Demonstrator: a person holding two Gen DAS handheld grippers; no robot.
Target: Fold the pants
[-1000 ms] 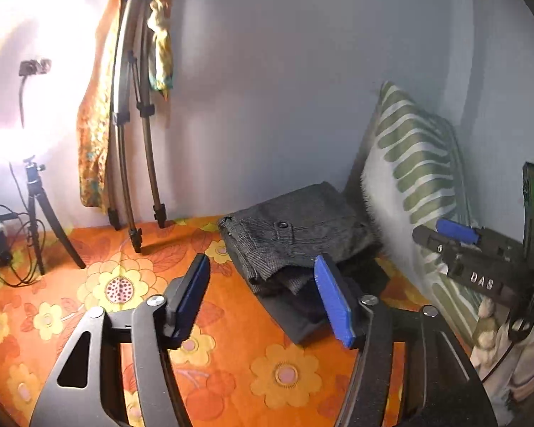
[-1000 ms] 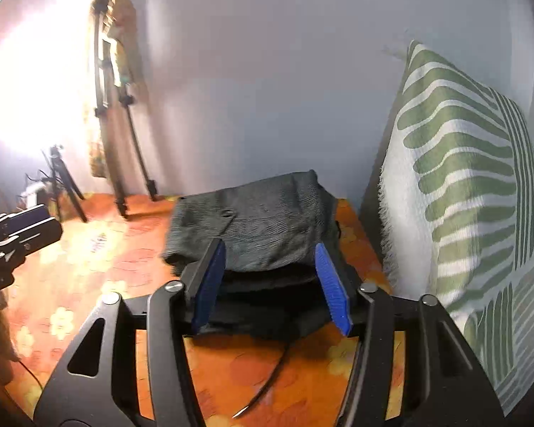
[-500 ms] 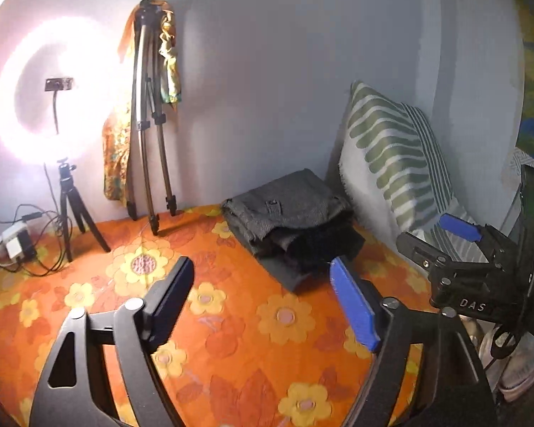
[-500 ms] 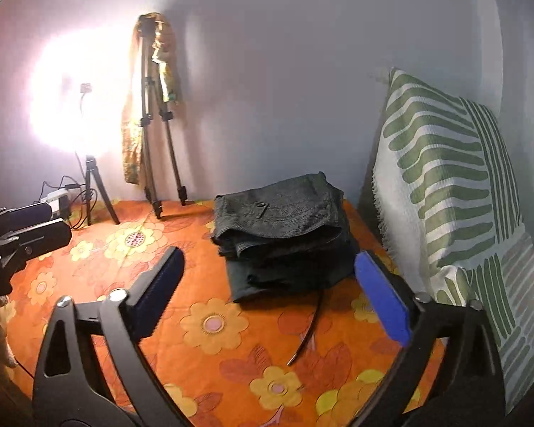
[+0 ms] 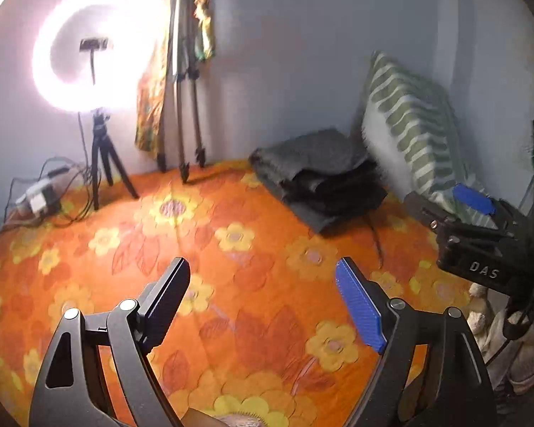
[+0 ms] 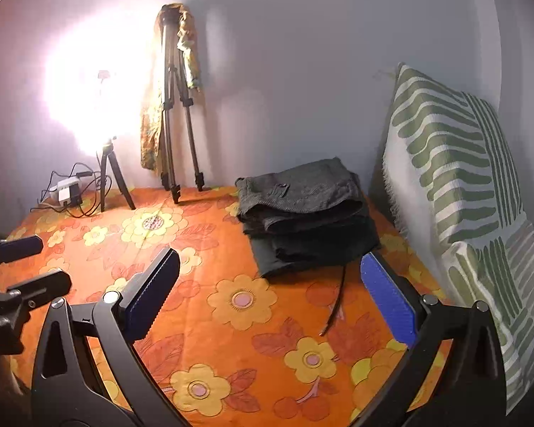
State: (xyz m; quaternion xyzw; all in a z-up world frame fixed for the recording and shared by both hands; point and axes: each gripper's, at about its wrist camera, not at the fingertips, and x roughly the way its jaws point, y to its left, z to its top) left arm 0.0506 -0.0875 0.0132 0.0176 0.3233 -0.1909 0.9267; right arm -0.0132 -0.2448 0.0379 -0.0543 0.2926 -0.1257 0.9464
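Observation:
The dark grey pants (image 6: 302, 213) lie folded in a stack on the orange flowered bedsheet (image 6: 231, 320), at the far right by the wall and pillow; they also show in the left wrist view (image 5: 320, 174). A thin black cord (image 6: 338, 295) trails out from under them. My right gripper (image 6: 268, 295) is open and empty, well back from the stack. My left gripper (image 5: 267, 302) is open and empty, further back and to the left. The right gripper (image 5: 459, 213) shows at the right edge of the left wrist view.
A green-striped pillow (image 6: 455, 185) leans on the wall at the right. A folded tripod with a cloth (image 6: 174, 106), a lit ring light on a small tripod (image 5: 85, 53) and a power adapter with cables (image 6: 66, 192) stand at the back left.
Both grippers have opened wider and pulled back from the folded pants, which stay in place by the pillow.

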